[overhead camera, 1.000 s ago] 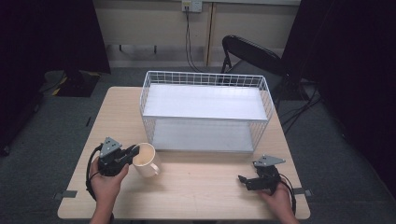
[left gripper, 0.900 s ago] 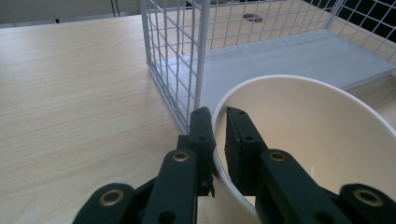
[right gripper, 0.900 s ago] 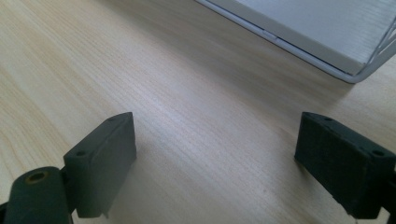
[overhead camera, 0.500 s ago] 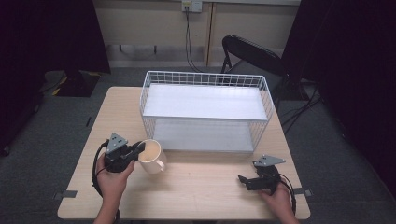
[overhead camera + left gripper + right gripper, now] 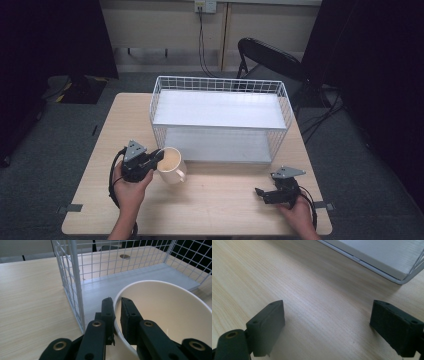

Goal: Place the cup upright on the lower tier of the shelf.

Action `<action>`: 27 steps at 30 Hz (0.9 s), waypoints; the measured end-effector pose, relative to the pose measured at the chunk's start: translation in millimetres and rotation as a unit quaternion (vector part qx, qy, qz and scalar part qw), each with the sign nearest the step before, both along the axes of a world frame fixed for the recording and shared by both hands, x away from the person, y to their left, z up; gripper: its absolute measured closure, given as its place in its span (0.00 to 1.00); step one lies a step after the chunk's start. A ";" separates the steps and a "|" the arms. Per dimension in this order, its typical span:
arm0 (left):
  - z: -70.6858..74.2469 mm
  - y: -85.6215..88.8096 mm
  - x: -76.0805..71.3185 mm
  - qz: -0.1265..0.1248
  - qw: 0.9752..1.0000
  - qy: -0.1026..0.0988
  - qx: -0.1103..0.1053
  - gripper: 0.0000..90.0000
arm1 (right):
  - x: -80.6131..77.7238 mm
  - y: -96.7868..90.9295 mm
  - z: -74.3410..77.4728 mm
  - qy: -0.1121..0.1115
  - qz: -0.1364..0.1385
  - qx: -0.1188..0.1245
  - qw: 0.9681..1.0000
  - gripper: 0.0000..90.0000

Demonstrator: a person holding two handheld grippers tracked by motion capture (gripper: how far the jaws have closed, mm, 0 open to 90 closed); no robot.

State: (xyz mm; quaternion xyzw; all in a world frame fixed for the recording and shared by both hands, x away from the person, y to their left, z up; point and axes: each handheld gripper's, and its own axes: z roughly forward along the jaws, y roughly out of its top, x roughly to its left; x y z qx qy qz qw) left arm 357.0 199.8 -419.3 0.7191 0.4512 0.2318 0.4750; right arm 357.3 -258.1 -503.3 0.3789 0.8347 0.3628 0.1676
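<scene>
1. The left gripper (image 5: pixel 156 159) is clenched on the rim of a cream mug (image 5: pixel 171 165): in the left gripper view one jaw sits outside the mug's wall and the other inside, pinching the rim (image 5: pixel 117 312).
2. The mug is held just in front of the white wire rack (image 5: pixel 220 120), near its front left corner, and looks tipped away from the gripper, its handle toward the person. The high view does not settle whether its base is off the bench.
3. My reading: the pick-up is done, and what is left is to carry the mug into the rack, set it on a shelf and let go. Both shelves look bare.
4. The right gripper (image 5: pixel 260 192) rests low over the bench (image 5: pixel 225 210) near its front right corner, well apart from the mug; its jaws stand wide apart with nothing between them.
5. The bench is pale wood with a fine grain, bare apart from the rack and mug.
6. The room is dim, with grey carpet, a black folding chair (image 5: pixel 270 57) behind the rack, and cables hanging from a wall socket (image 5: pixel 205 6).
</scene>
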 end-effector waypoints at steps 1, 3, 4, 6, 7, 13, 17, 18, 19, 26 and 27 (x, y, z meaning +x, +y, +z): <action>0.1 -2.1 -0.1 0.002 1.000 -0.001 0.003 0.91 | 0.0 0.0 0.0 0.000 0.000 0.000 1.000 0.13; 0.5 -5.4 0.3 0.001 1.000 -0.003 0.003 0.91 | 0.0 0.0 0.0 0.000 0.000 0.000 1.000 0.13; 0.7 -6.5 0.6 -0.001 1.000 -0.003 -0.001 0.91 | 0.0 0.0 0.0 0.000 0.000 0.000 1.000 0.13; 1.5 -8.9 1.3 -0.001 1.000 -0.004 -0.004 0.91 | 0.0 0.0 0.0 0.000 0.000 0.000 1.000 0.13; 2.4 -10.5 1.7 -0.002 1.000 -0.004 -0.001 0.91 | 0.0 0.0 0.0 0.000 0.000 0.000 1.000 0.13; 5.6 -18.4 4.4 -0.003 1.000 -0.007 -0.004 0.91 | 0.0 0.0 0.0 0.000 0.000 0.000 1.000 0.13; 5.9 -25.6 7.3 -0.002 1.000 -0.010 0.005 0.91 | 0.0 0.0 0.0 0.000 0.000 0.000 1.000 0.13; 5.8 -27.5 8.0 -0.002 1.000 -0.009 0.004 0.91 | 0.0 0.0 0.0 0.000 0.000 0.000 1.000 0.13; 5.8 -29.4 8.6 -0.001 1.000 -0.010 0.004 0.91 | 0.0 0.0 0.0 0.000 0.000 0.000 1.000 0.13; 8.5 -41.5 13.1 -0.002 1.000 -0.015 0.011 0.91 | 0.0 0.0 0.0 0.000 0.000 0.000 1.000 0.13; 8.8 -43.4 14.0 -0.001 1.000 -0.014 0.010 0.91 | 0.0 0.0 0.0 0.000 0.000 0.000 1.000 0.13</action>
